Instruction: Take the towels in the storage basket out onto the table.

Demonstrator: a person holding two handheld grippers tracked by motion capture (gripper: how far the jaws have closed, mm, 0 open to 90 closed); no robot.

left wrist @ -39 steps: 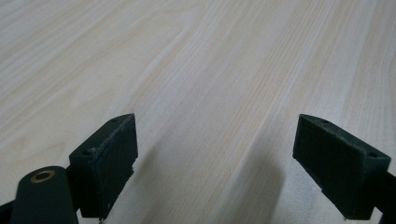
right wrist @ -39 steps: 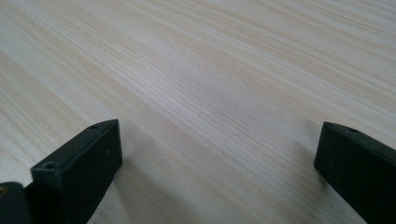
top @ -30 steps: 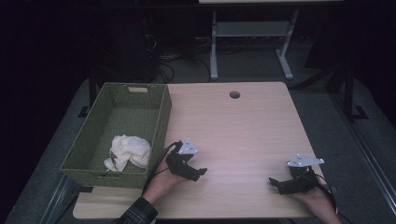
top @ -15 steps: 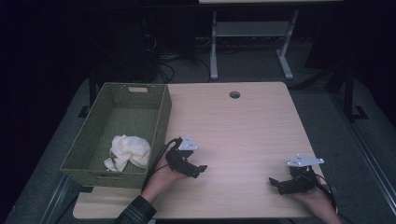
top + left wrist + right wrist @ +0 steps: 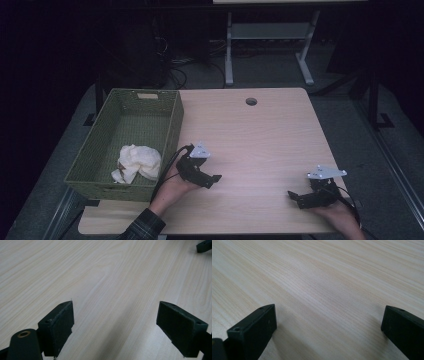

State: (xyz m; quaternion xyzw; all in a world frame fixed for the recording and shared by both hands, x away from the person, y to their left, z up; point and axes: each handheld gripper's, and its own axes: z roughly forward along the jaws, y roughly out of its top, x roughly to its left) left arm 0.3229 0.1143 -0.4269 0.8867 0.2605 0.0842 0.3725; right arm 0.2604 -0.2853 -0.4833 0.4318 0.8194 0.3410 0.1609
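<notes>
The left gripper is resting low on the table just beside the green woven basket, its jaws standing wide apart over bare wood and pointing away from the basket toward the right gripper. The right gripper is lying well apart from the basket near the table's near edge, jaws likewise spread with nothing between them, pointing back toward the basket. A crumpled white cloth is lying inside the basket at its near end; no writing is legible.

No legible text, label, brand or number anywhere; pale tag on basket rim too small to read.
</notes>
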